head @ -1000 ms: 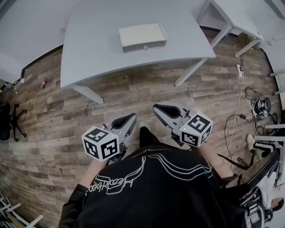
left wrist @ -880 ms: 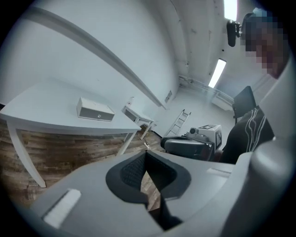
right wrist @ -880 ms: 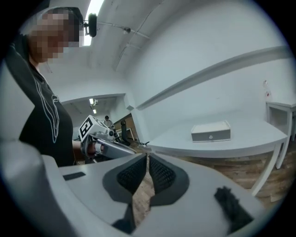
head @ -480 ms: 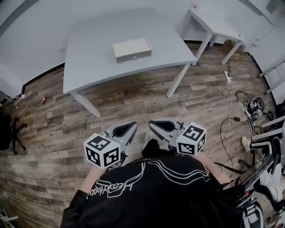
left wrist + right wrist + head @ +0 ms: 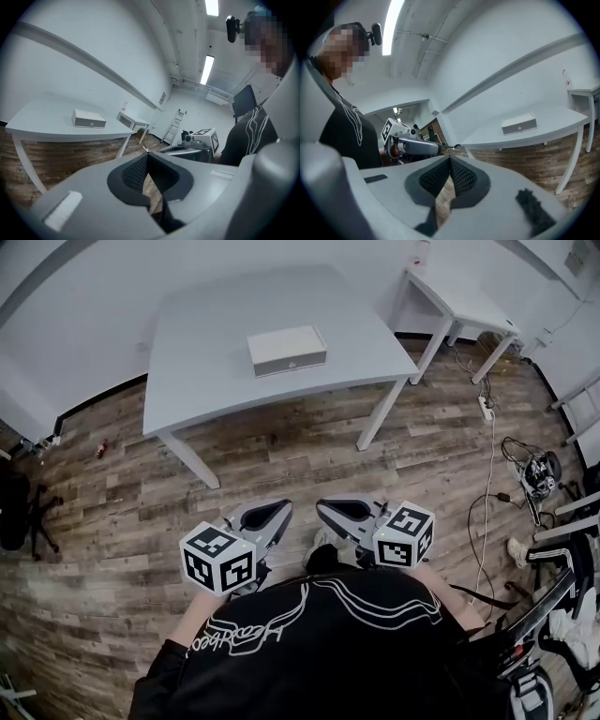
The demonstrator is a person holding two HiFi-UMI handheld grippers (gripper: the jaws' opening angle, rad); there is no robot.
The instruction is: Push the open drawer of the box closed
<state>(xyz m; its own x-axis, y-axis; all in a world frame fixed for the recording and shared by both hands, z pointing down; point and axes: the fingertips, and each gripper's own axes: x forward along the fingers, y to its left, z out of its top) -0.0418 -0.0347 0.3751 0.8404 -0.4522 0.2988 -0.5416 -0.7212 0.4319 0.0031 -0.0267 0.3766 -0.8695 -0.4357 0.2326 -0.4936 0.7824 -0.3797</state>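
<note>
Both hand-held grippers are closed with nothing between the jaws: the left hand-held gripper [image 5: 269, 513] and the right hand-held gripper [image 5: 339, 510] hang side by side over the wooden floor [image 5: 309, 442], well short of the bench [image 5: 202, 352]. The box [image 5: 286, 341] sits near the middle of the bench, its drawer [image 5: 289, 362] front facing the bench's near edge.

The box looks small, light and stiff, so on that smooth bench it would probably slide back under a push. Pressing squarely on the middle of the drawer front, by the knob [image 5: 519, 127], seems safest, perhaps with the back braced.

The head view shows the box's top and the approach across the floor. Each gripper view shows the front face low and side-on. No view makes clear how far out the drawer stands.
</note>
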